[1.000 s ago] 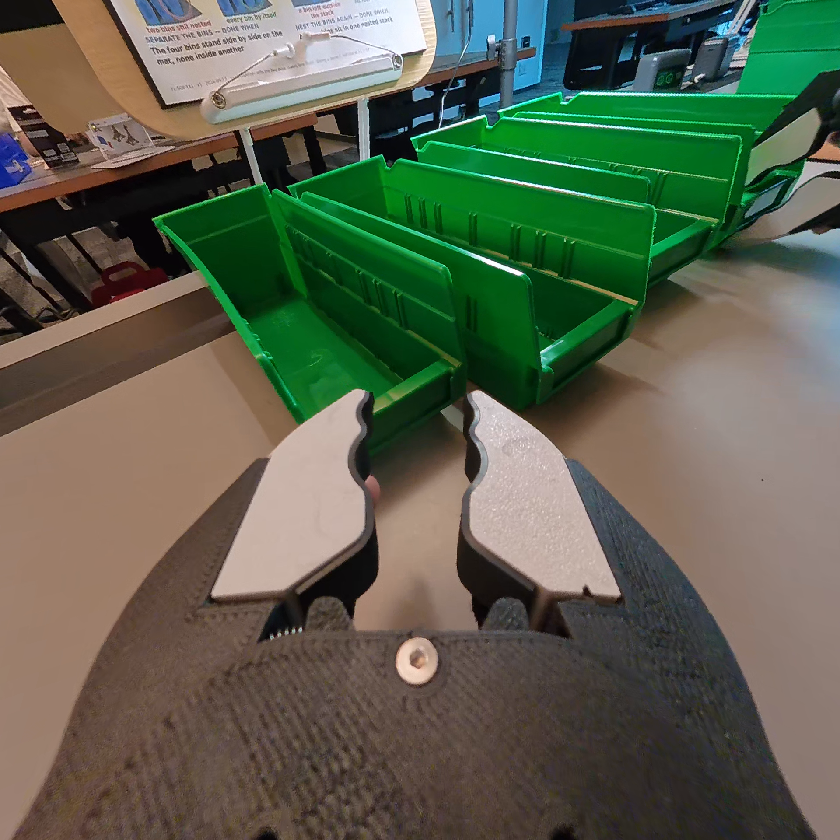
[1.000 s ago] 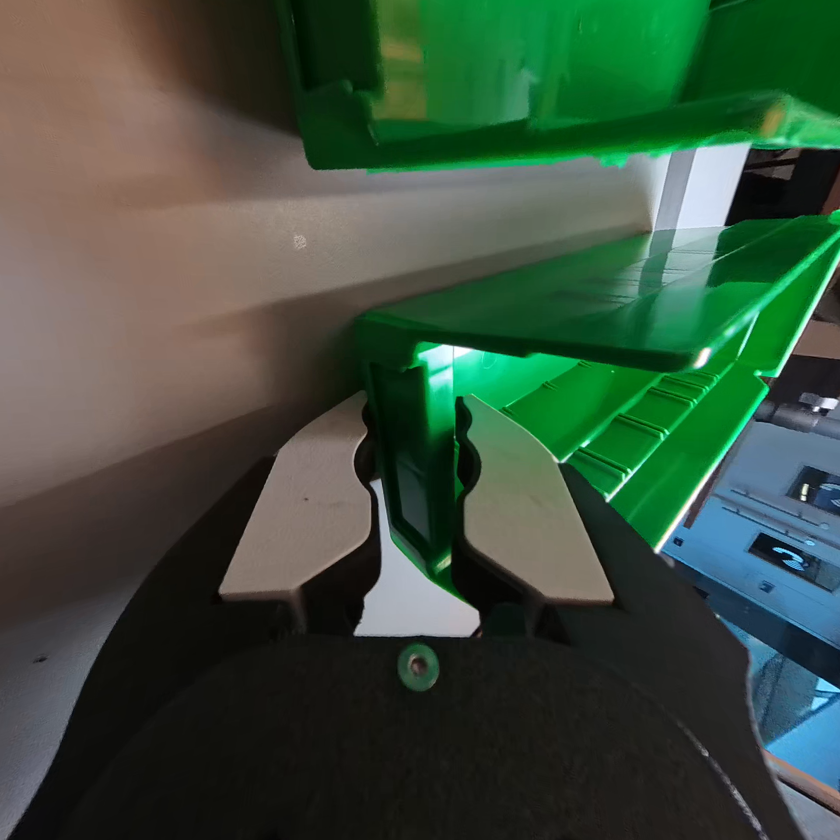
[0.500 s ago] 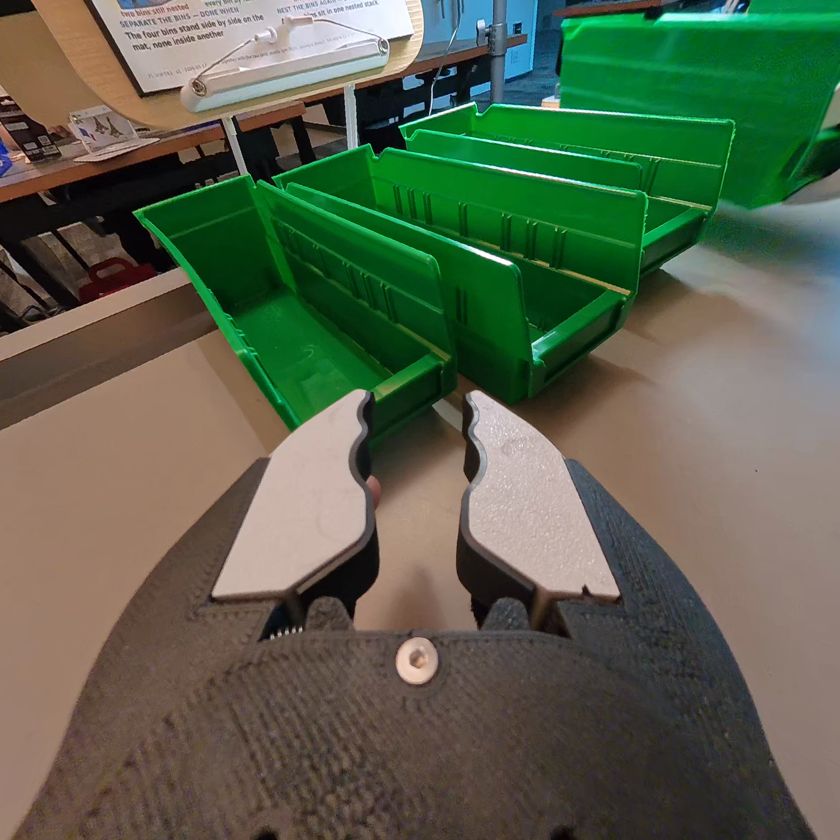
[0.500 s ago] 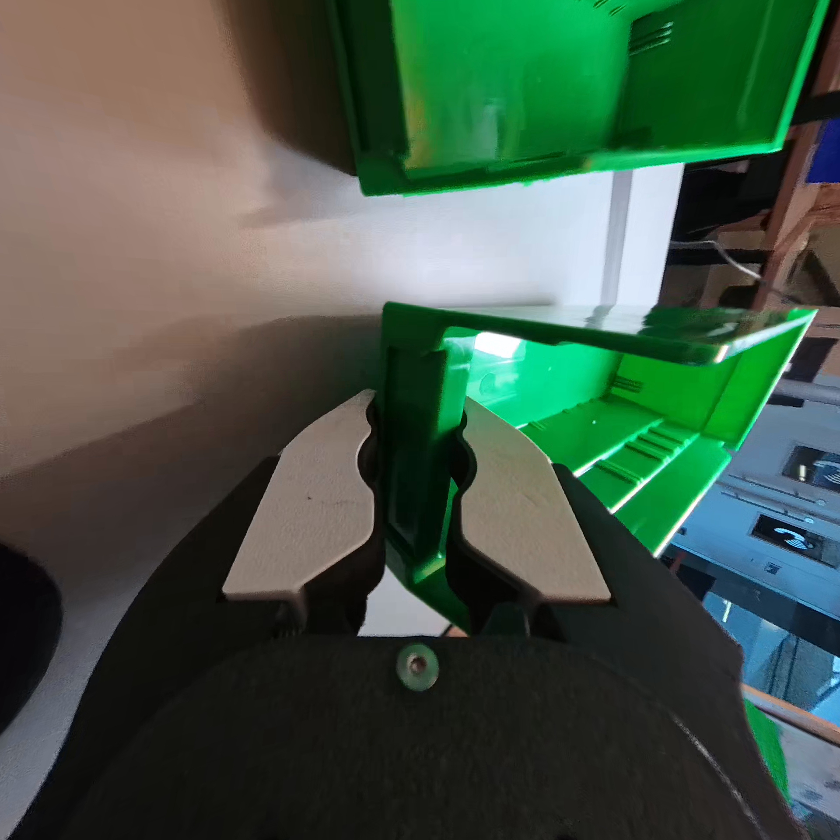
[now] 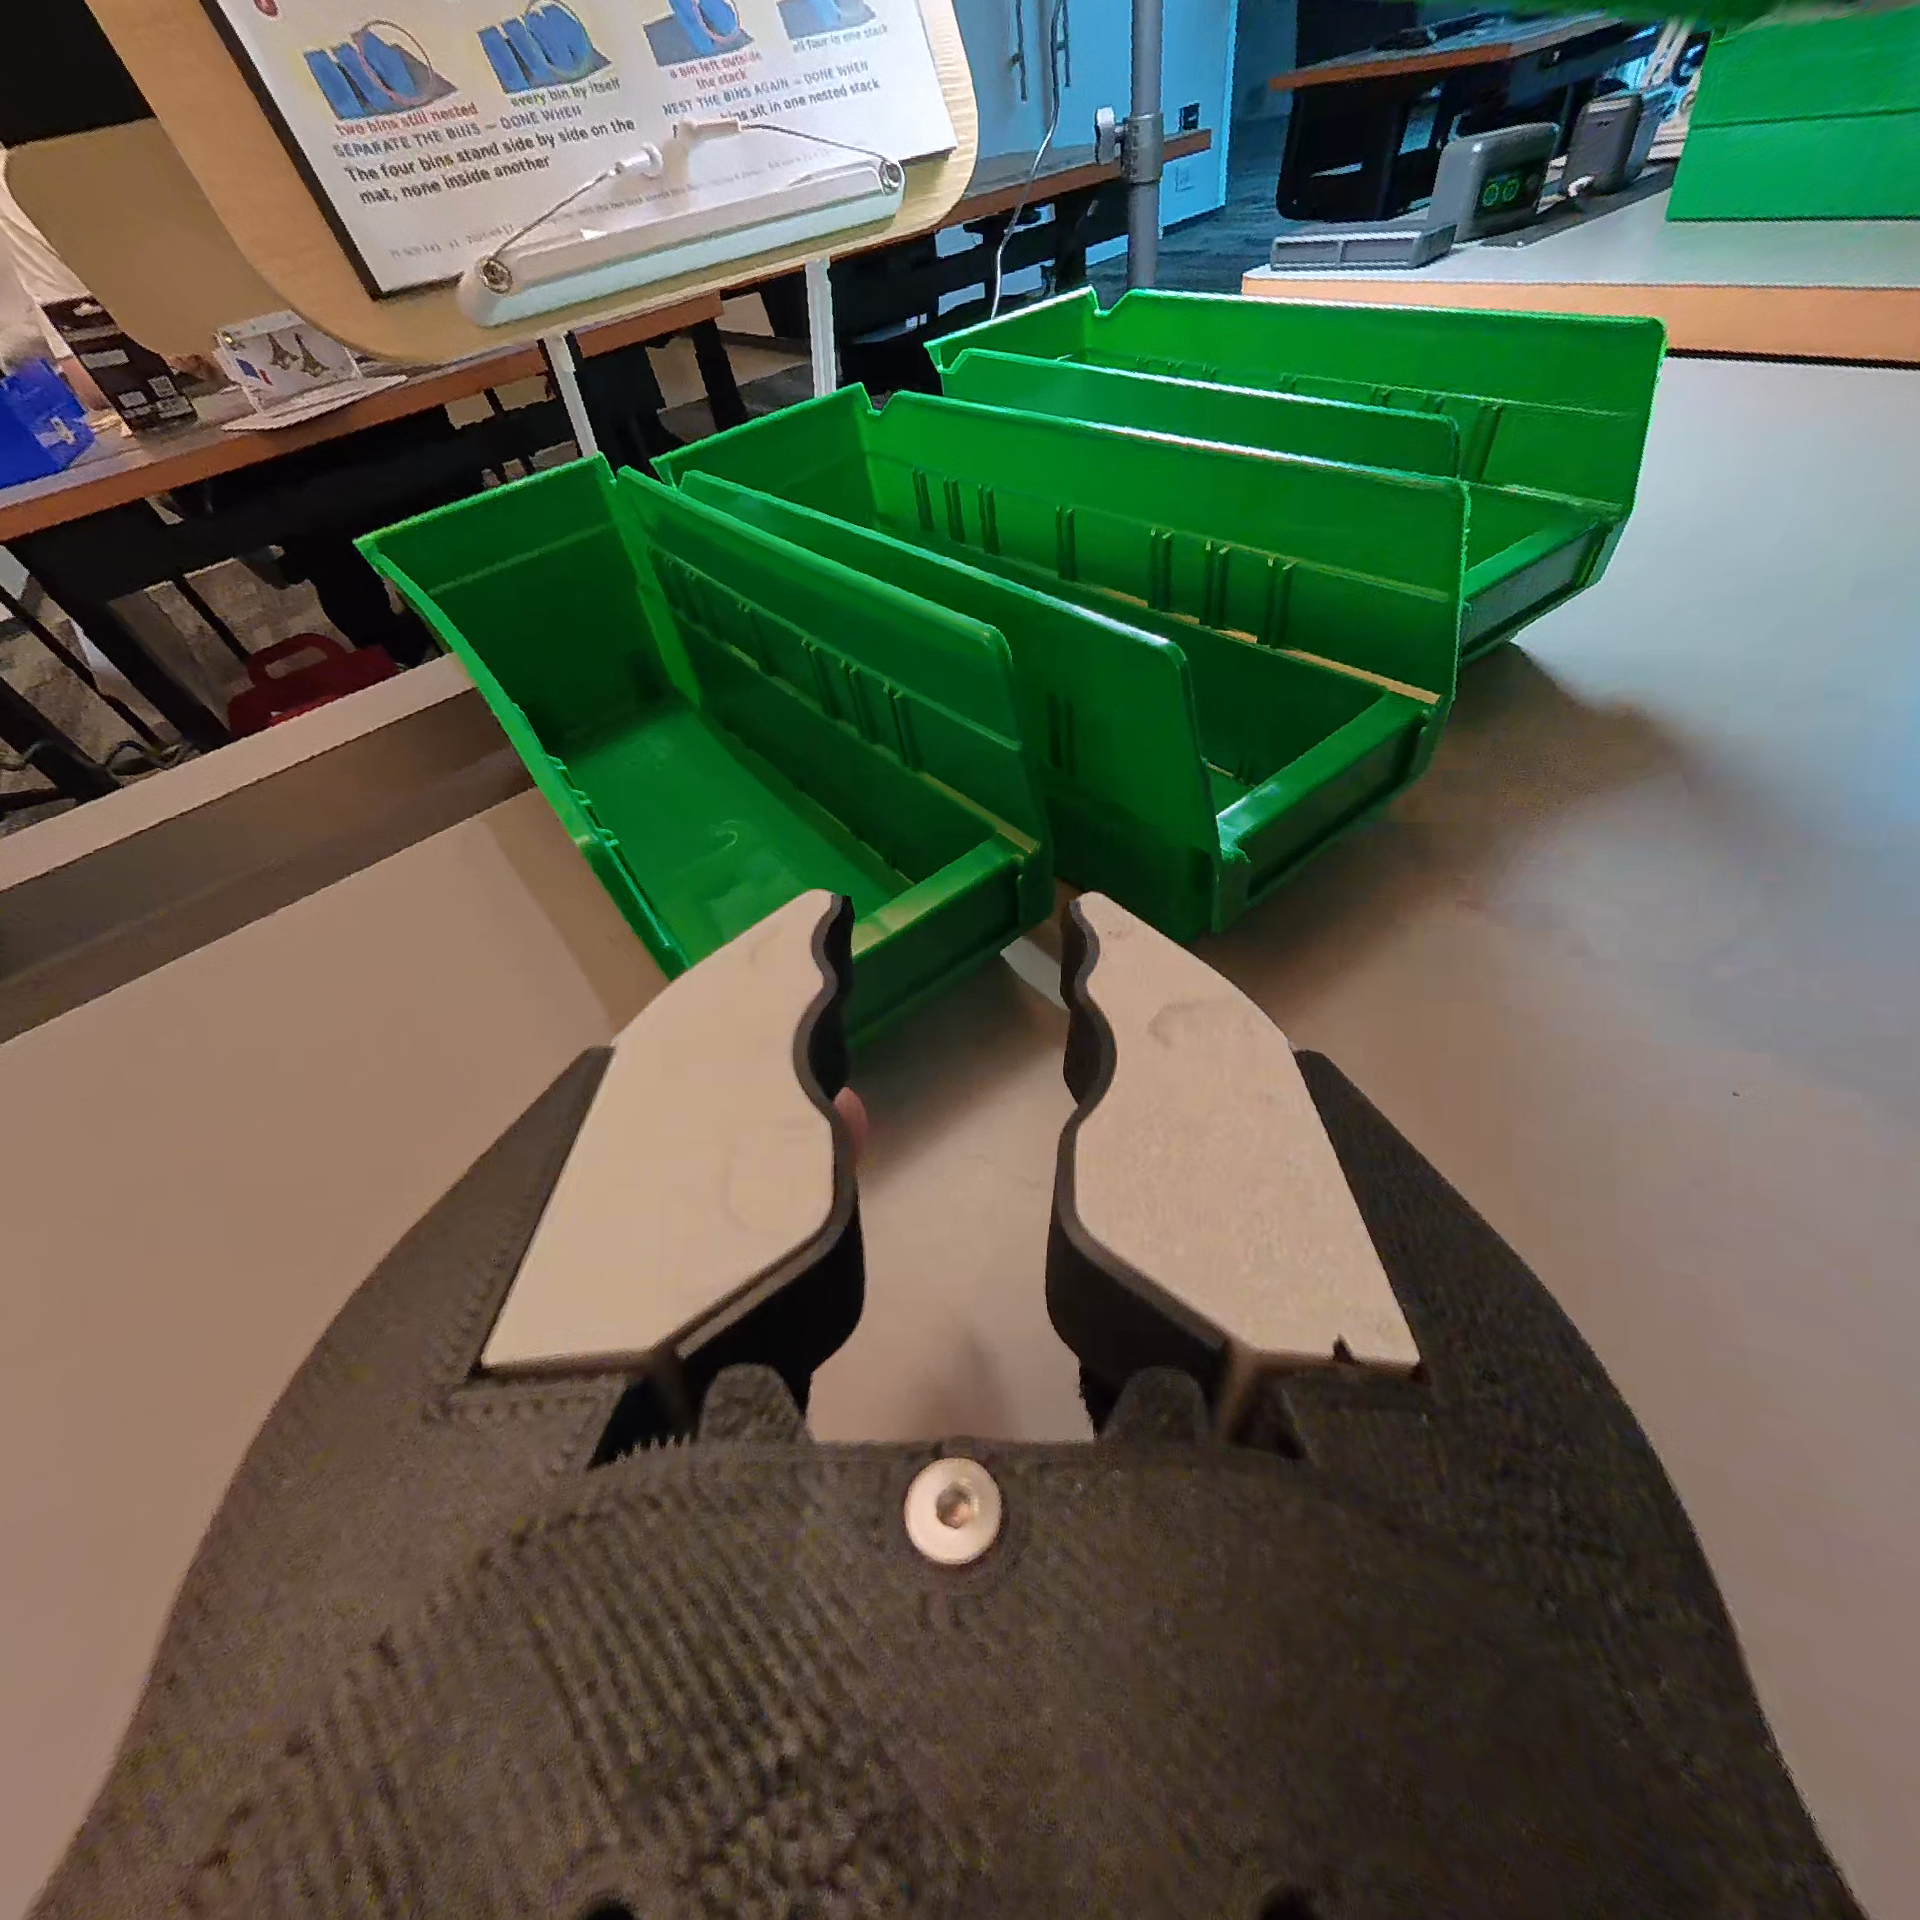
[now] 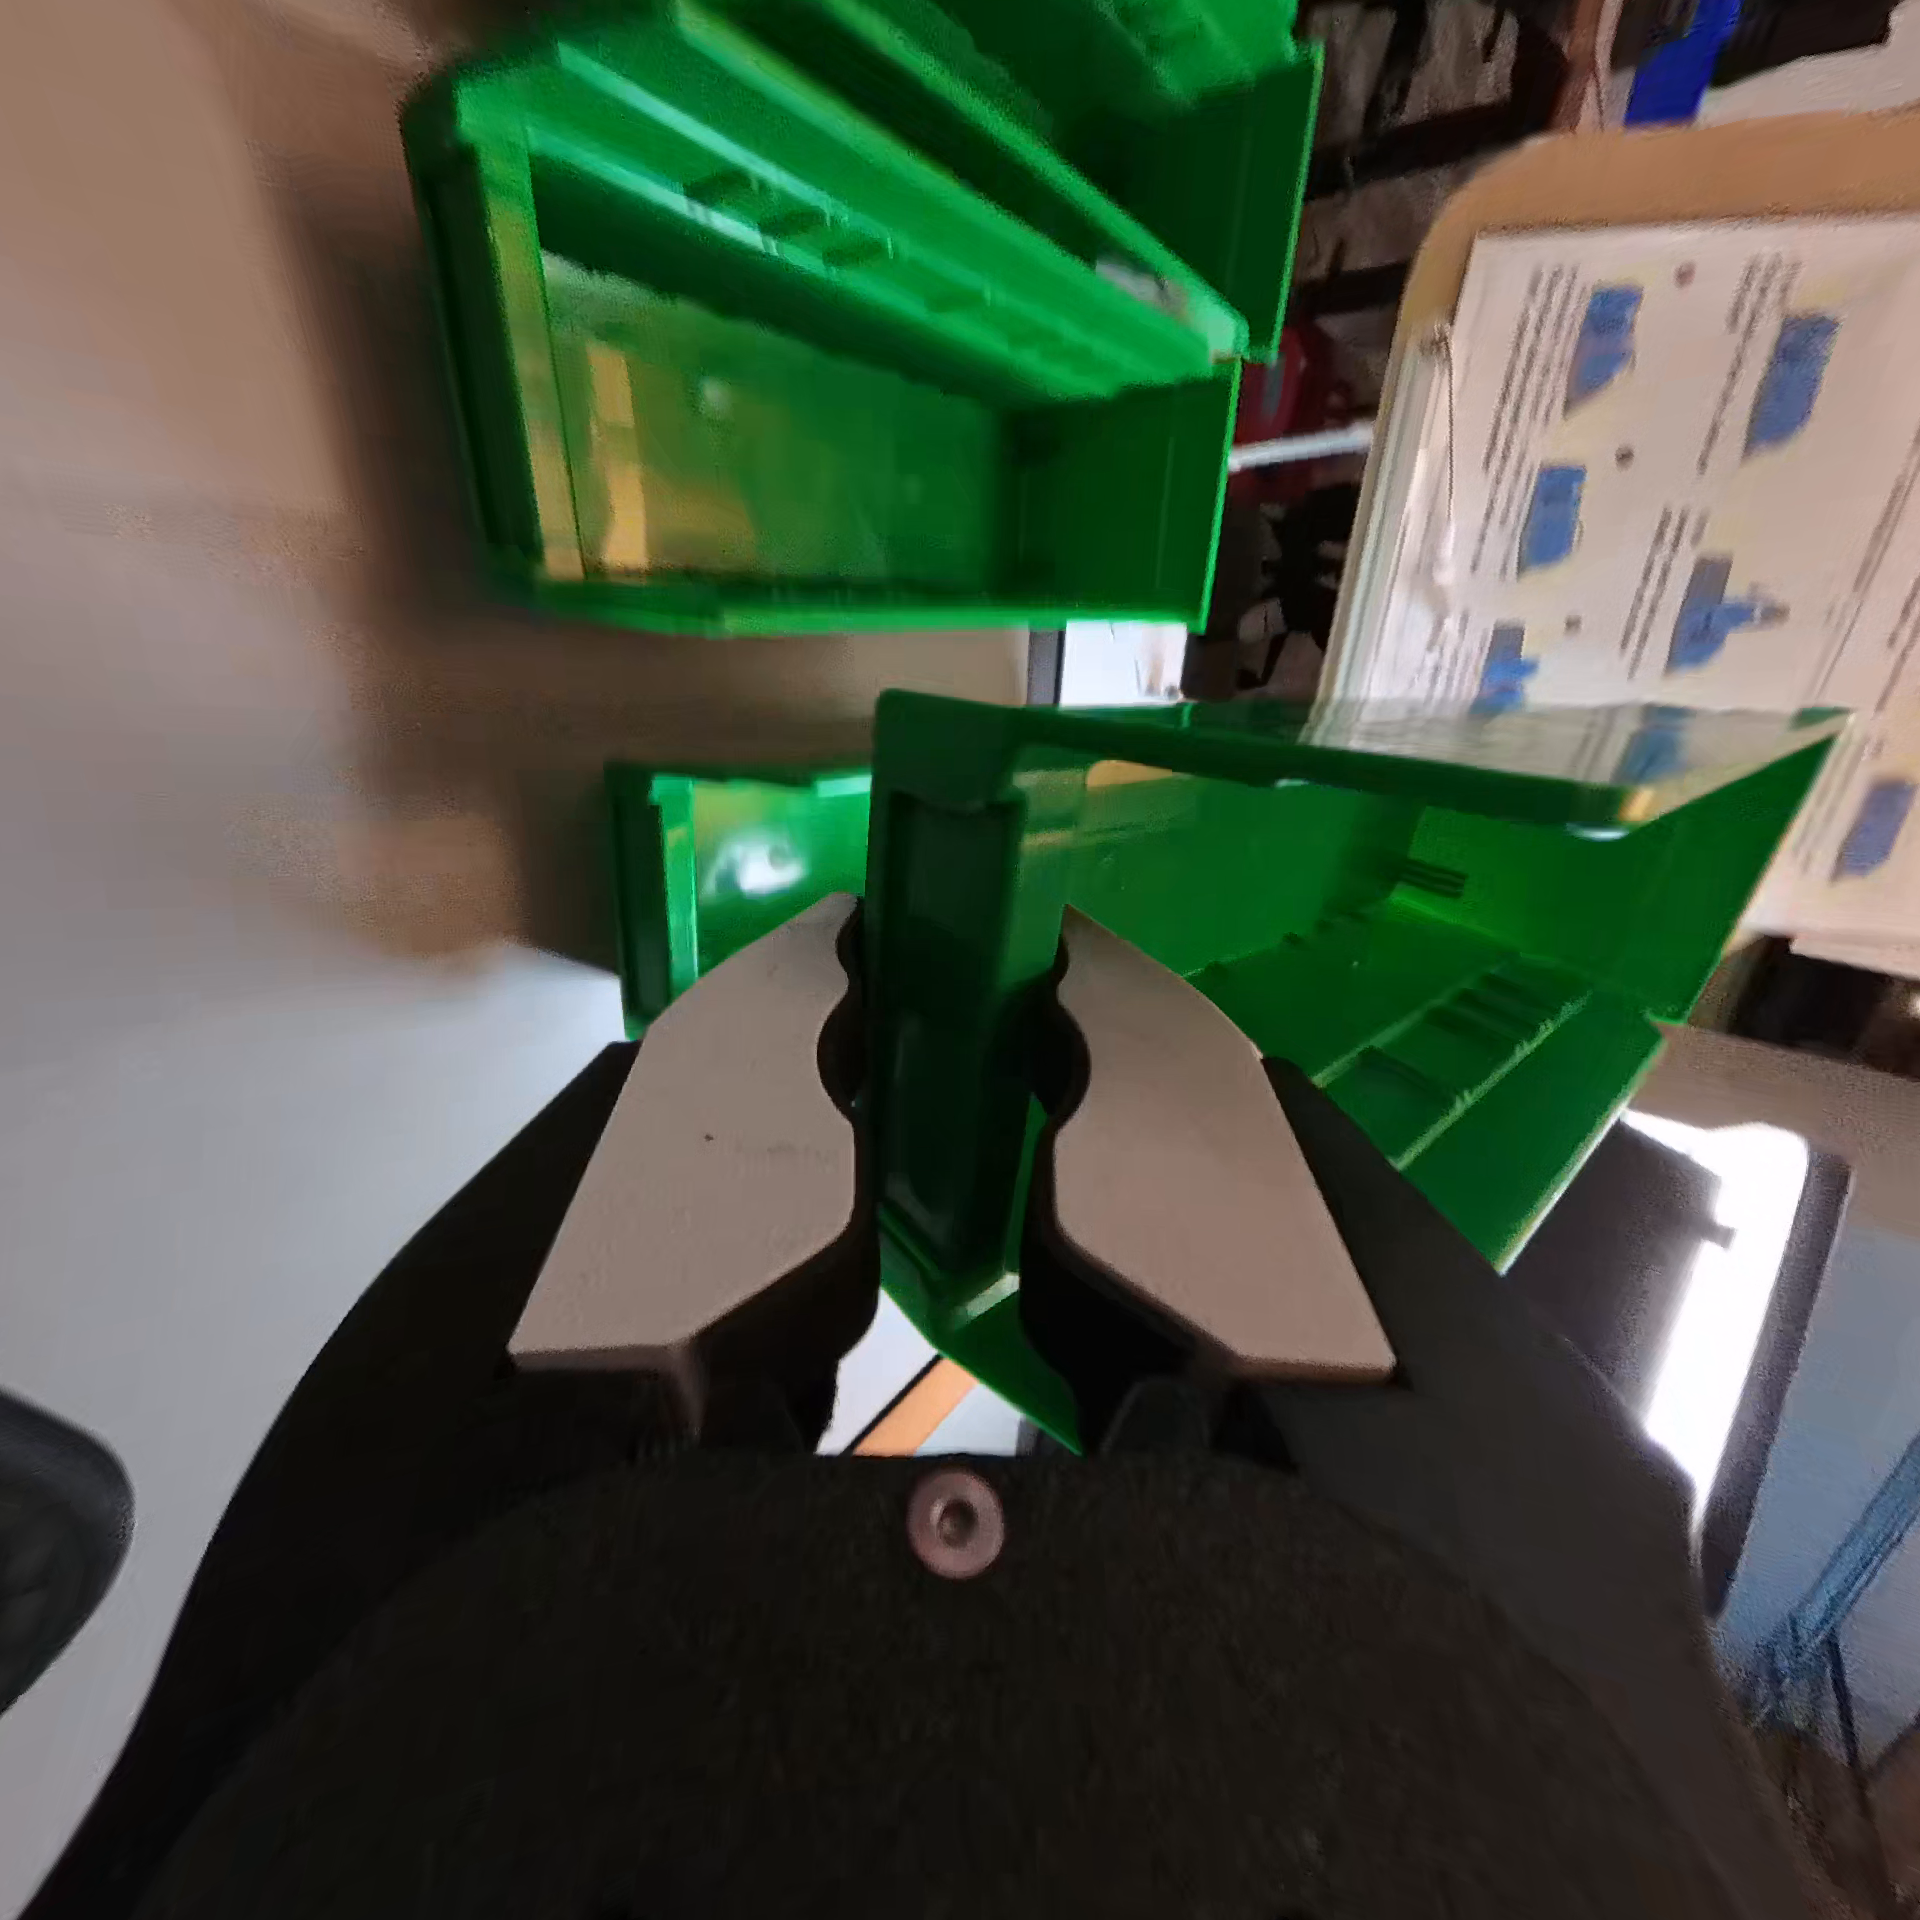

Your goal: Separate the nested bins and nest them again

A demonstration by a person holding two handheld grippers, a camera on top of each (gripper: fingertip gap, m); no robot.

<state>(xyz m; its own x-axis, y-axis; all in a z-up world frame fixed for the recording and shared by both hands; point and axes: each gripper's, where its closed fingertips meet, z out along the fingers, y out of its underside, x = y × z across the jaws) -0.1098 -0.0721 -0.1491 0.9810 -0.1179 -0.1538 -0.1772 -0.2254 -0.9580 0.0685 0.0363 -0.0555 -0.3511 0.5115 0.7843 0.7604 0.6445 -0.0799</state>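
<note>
In the right gripper (image 6: 956, 1039), the jaws are clamped on the short end wall of a long green plastic bin (image 6: 1351, 935), held in the air with its long axis running away from the jaws. Three matching green bins (image 5: 1195, 665) stand side by side on the grey table (image 5: 1610, 987), lying ahead. The left gripper (image 5: 956, 997) hovers empty, jaws parted, nearest the row's closest bin.

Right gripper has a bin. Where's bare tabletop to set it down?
Bare beige tabletop lies right of and before the three green plastic bins; another patch left of the open left gripper. The bins stand crowded.
</note>
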